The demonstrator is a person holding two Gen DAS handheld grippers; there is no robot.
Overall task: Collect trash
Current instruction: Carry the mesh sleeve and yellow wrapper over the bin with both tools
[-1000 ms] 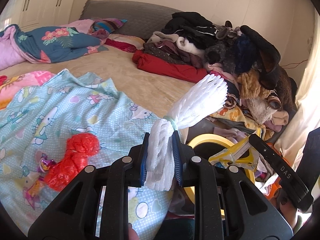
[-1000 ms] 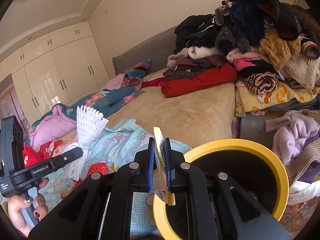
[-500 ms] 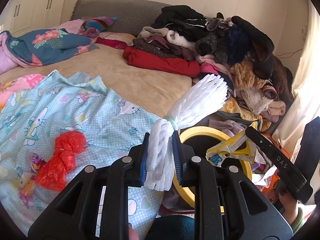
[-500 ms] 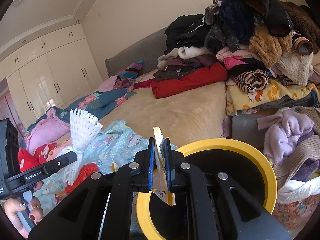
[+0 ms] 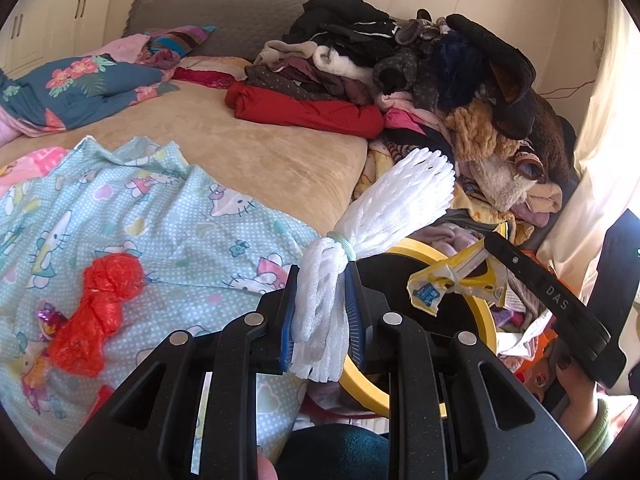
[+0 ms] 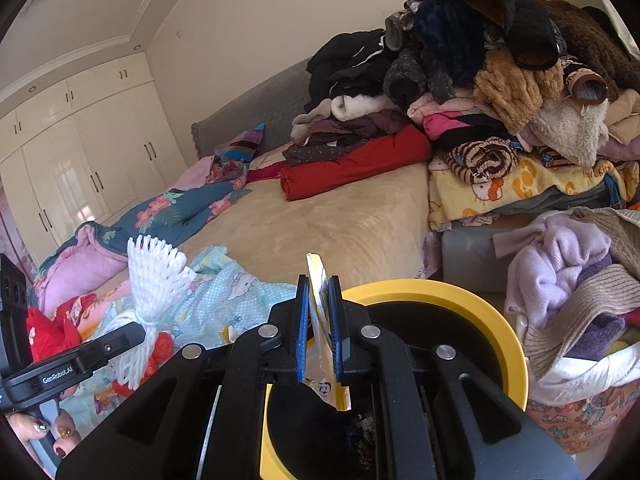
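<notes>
Bedroom clutter fills both wrist views, with a yellow-rimmed trash bin (image 6: 504,320) standing on the floor right against the bed's near edge. Nearest the right wrist camera, the right gripper (image 6: 319,336) has its blue pads pressed together on a thin, crumpled yellow-and-white wrapper (image 6: 320,320), which hangs directly over the bin's round black opening; some dark debris lies at the bottom. In the left wrist view, the left gripper (image 5: 320,320) pinches the bunched lower end of a white foam fruit net (image 5: 394,204), a soft, slotted mesh cinched by a pale green band and fanning out above it toward the bin (image 5: 486,320). This net hangs over the bed's edge, just beside the bin's rim. Left of it, a knotted, crinkly red plastic bag (image 5: 96,312) and a small shiny purple wrapper (image 5: 50,316) lie on a light blue cartoon-print sheet (image 5: 172,220). Beyond that sheet stretches a bare patch of plush tan blanket (image 5: 280,156), the only open ground on the bed. Farther back, a folded red garment (image 5: 308,114) borders a tall heap of dark and fuzzy clothes (image 5: 460,68) crowding the right side above the bin. A floral blue quilt (image 5: 80,88) lies at the far left, before a grey quilted headboard (image 5: 224,12) and cream wardrobe doors (image 6: 80,168).
</notes>
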